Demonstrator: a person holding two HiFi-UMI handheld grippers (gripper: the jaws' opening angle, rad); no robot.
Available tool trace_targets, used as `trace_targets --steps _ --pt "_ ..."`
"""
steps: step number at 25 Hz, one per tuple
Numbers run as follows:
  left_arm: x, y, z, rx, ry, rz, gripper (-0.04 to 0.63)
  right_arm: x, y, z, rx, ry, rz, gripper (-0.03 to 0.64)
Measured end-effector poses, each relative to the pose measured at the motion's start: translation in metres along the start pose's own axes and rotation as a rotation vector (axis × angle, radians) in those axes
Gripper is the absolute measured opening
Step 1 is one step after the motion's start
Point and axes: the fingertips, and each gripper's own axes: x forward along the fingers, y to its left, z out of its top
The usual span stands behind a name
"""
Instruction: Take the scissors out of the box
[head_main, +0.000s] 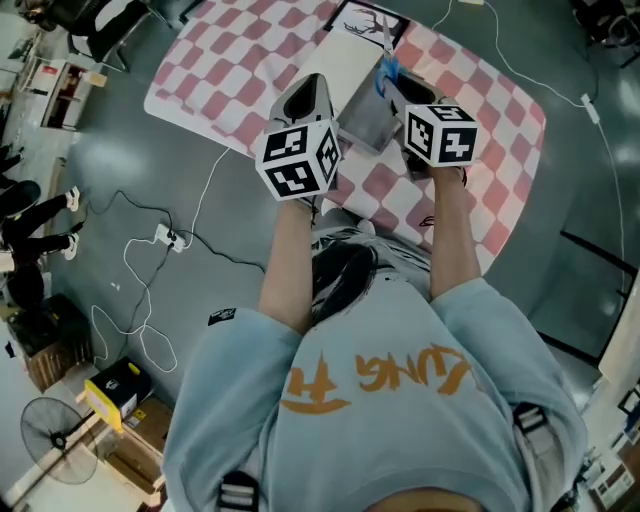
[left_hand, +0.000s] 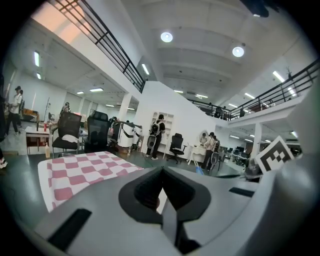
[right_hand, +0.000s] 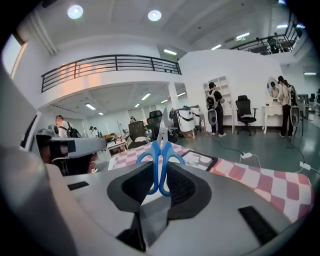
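Observation:
The scissors (head_main: 387, 62) have blue handles and steel blades, and they stick out beyond my right gripper (head_main: 395, 88), above the table. In the right gripper view the blue handles (right_hand: 160, 165) sit pinched between the jaws of the right gripper (right_hand: 161, 175), blades pointing away. Just below the scissors a grey box (head_main: 362, 122) stands on the pink-and-white checked cloth (head_main: 230, 60). My left gripper (head_main: 312, 88) hovers at the box's left side. In its own view the left gripper (left_hand: 162, 172) shows its jaws together with nothing in them, and the box is out of sight.
A black-framed picture (head_main: 367, 22) lies on the cloth behind the box. Cables and a power strip (head_main: 165, 240) trail over the grey floor at the left. A fan (head_main: 50, 440) and cartons stand at the lower left. Office chairs and several people stand in the hall beyond.

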Motion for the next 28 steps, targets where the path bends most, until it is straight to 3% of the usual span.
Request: trace_targets --steps 4,7,13,17,28 --pt "-0.013 -0.003 0.016 0.025 -0.035 0.033 0.017 -0.020 0.012 0.038 -0.049 -0.125 0.038 0.081" --pt "-0.021 0.002 0.046 0.060 -0.107 0.068 0.017 -0.030 0.024 0.075 -0.067 -0.247 0.082 0.081" --pt "-0.037 0.005 0.087 0.141 -0.241 0.146 0.017 -0.050 0.033 0.116 -0.059 -0.369 0.122 0.081" --pt "-0.041 0.001 0.101 0.165 -0.281 0.164 0.017 -0.060 0.034 0.131 -0.076 -0.409 0.127 0.081" --pt "-0.036 -0.010 0.102 0.166 -0.295 0.168 0.017 -0.072 0.024 0.137 -0.114 -0.432 0.101 0.081"
